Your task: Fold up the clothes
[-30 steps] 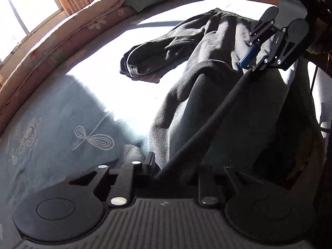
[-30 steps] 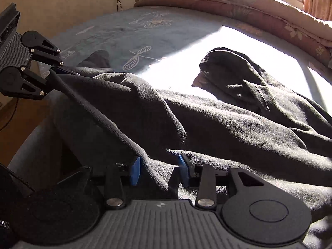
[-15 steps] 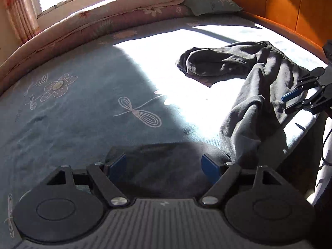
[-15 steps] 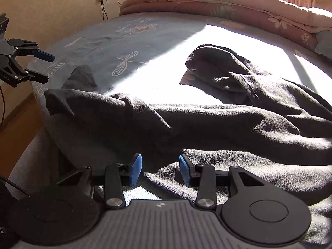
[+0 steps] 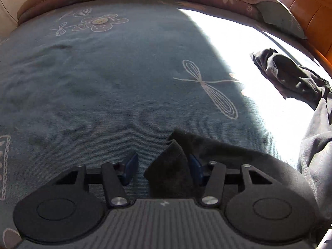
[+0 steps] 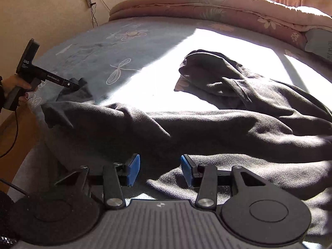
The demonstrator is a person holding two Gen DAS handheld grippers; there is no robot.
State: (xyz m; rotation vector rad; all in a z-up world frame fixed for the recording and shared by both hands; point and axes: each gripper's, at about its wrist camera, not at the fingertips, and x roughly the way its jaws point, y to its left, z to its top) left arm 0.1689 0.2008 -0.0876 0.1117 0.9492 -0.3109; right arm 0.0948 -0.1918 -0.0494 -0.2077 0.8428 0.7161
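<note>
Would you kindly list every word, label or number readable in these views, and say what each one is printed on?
"DAS": white letters on the dark back block of the left gripper, seen from the right wrist view; smaller lines beneath it are too blurred to read.
"GenRobot.AI": along that gripper's barrel.
White marks at the right wrist view's bottom left corner: too small to read.
Left wrist view: no text, only stitched flowers on the bedspread.

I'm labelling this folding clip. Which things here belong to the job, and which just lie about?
Job:
- dark garment
- left gripper
- right gripper

Lying about:
- rolled quilt
- pillow
- blue bedsheet
</note>
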